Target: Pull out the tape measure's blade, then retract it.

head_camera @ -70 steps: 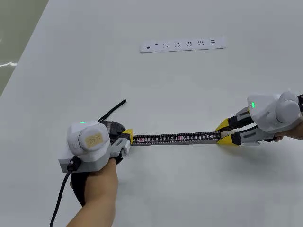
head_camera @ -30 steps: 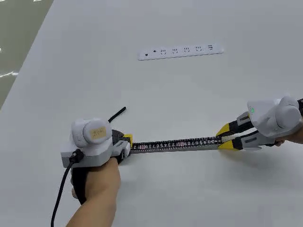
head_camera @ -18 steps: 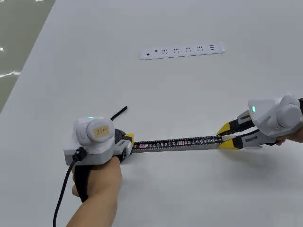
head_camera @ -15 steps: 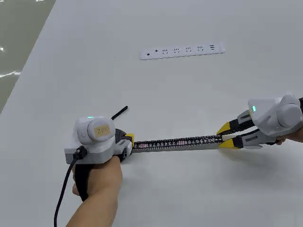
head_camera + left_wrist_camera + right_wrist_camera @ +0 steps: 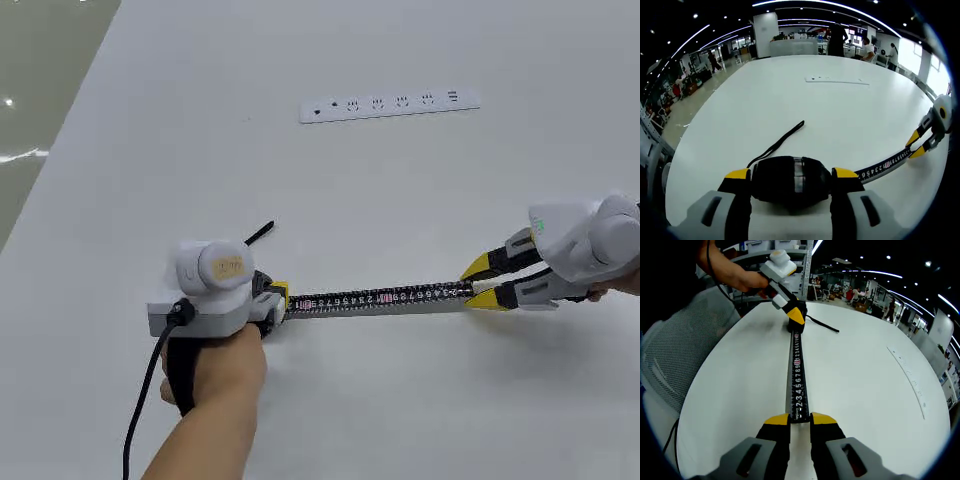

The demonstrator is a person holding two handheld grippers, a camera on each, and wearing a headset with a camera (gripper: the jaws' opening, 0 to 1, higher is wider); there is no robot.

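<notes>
On the desk (image 5: 400,210), the left tongs (image 5: 791,173) clamp the case (image 5: 790,186) while the right tongs (image 5: 800,419) pinch the tip of the extended blade (image 5: 797,375).

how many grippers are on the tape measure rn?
2. The left gripper clamps the tape measure case; the right gripper pinches the end of the blade.

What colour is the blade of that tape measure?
The blade is black with white numerals, clearest in the right gripper view.
</notes>
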